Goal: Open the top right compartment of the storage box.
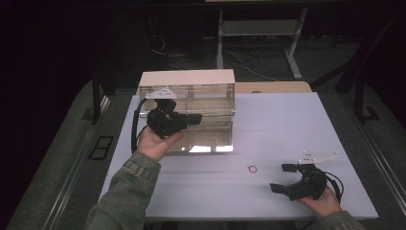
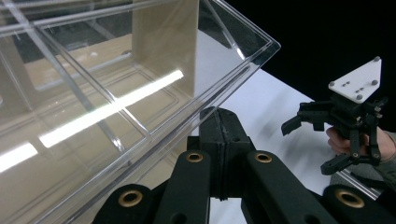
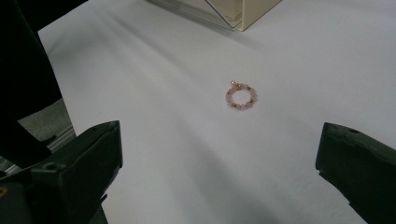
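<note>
Drawer [image 1: 210, 136]: standing pulled out of the clear cabinet [image 1: 191, 88], nothing lying inside.
Left gripper [image 1: 194, 118]: jaws pressing together at the drawer's rim.
Right gripper [image 1: 282, 178]: jaws spreading wide, facing the bead bracelet [image 3: 241, 97] on the table [image 1: 287, 124].

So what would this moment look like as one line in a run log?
left gripper: shut, at clear drawer | right gripper: open, empty | pink bead bracelet: on table

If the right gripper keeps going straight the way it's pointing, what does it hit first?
Probably the pink bead bracelet lying on the white table: it sits ahead, between the open jaws of the right gripper. Nothing lies before it, though depth is hard to judge.
</note>
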`<action>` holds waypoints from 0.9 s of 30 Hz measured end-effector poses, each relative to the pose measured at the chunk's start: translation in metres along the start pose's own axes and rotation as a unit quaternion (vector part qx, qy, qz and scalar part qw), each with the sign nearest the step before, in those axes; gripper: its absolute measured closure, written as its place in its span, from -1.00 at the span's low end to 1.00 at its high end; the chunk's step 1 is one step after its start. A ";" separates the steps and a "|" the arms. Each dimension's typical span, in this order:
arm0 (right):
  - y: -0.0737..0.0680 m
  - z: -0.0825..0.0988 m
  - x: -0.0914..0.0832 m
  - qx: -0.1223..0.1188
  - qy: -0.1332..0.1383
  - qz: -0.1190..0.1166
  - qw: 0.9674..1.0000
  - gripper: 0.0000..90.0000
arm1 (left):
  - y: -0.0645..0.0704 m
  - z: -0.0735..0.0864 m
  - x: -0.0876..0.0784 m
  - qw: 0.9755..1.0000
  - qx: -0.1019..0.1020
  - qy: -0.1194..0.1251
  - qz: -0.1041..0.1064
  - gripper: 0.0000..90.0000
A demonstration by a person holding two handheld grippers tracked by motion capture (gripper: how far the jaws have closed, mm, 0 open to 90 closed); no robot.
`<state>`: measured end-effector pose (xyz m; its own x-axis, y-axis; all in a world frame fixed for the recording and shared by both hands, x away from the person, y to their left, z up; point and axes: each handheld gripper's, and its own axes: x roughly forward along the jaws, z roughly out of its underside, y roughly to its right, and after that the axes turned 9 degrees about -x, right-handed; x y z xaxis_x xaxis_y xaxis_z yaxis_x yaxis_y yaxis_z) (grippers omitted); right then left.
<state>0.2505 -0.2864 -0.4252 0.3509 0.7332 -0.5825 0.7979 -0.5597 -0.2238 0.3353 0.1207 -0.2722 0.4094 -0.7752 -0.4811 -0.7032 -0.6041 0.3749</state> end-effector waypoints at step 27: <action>0.000 0.000 0.000 0.000 0.000 -0.001 1.000 -0.99 | 0.012 -0.033 -0.013 1.000 0.017 -0.020 -0.001 0.98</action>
<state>0.2504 -0.2860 -0.4253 0.3489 0.7343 -0.5823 0.7985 -0.5582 -0.2255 0.3405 0.1172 -0.2359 0.3878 -0.7654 -0.5136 -0.7218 -0.5987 0.3471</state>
